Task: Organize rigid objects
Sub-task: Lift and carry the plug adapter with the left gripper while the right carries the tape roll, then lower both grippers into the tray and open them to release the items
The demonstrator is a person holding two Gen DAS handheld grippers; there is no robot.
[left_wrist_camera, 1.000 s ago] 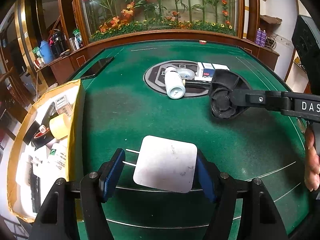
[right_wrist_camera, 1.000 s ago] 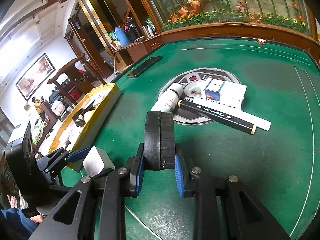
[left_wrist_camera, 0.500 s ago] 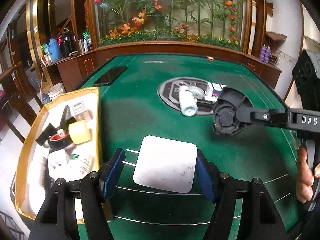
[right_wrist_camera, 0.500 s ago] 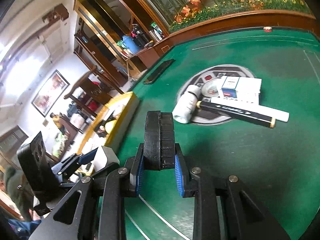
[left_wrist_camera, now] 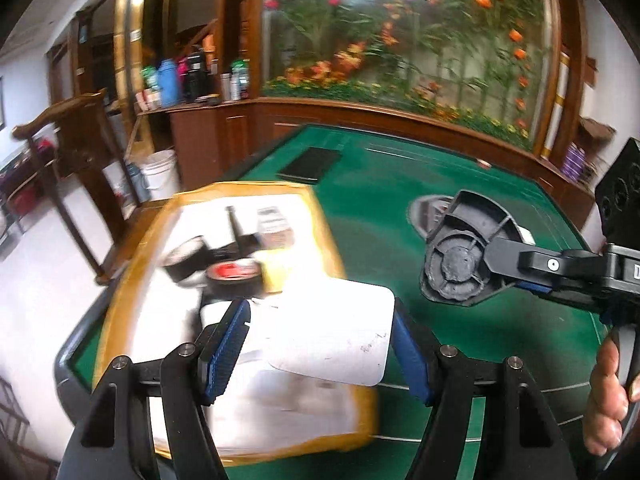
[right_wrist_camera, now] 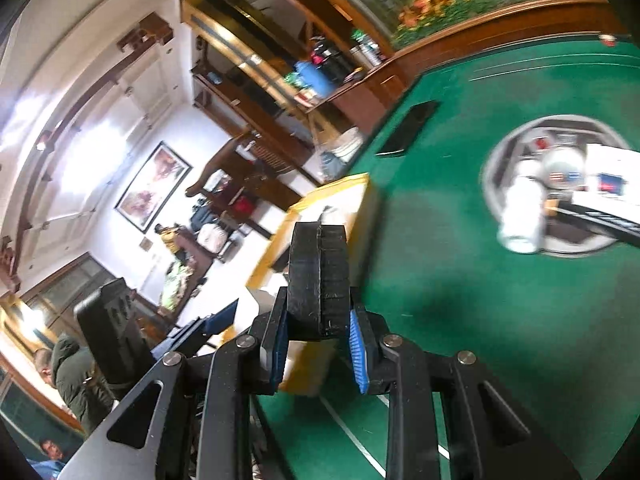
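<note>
My left gripper (left_wrist_camera: 320, 340) is shut on a white square plug adapter (left_wrist_camera: 334, 332), its prongs pointing left, held above the right side of the yellow-rimmed box (left_wrist_camera: 120, 288). My right gripper (right_wrist_camera: 318, 340) is shut on a black round plastic reel (right_wrist_camera: 319, 276), which also shows in the left wrist view as the reel (left_wrist_camera: 460, 264) hanging over the green table (left_wrist_camera: 372, 216) just right of the box. In the right wrist view the box (right_wrist_camera: 360, 200) lies ahead and left of the reel.
The box holds tape rolls (left_wrist_camera: 232, 276), a black pen and small packets. On the table's round centre plate (right_wrist_camera: 492, 168) lie a white bottle (right_wrist_camera: 522, 220), a black marker (right_wrist_camera: 600, 220) and small cartons (right_wrist_camera: 612, 176). A black phone (left_wrist_camera: 310, 164) lies at the far left edge. A chair (left_wrist_camera: 60, 152) and buckets stand beyond.
Both grippers have swung left with their loads. The adapter, earlier over bare green felt, is now above the box, and the reel has come nearer the box.
</note>
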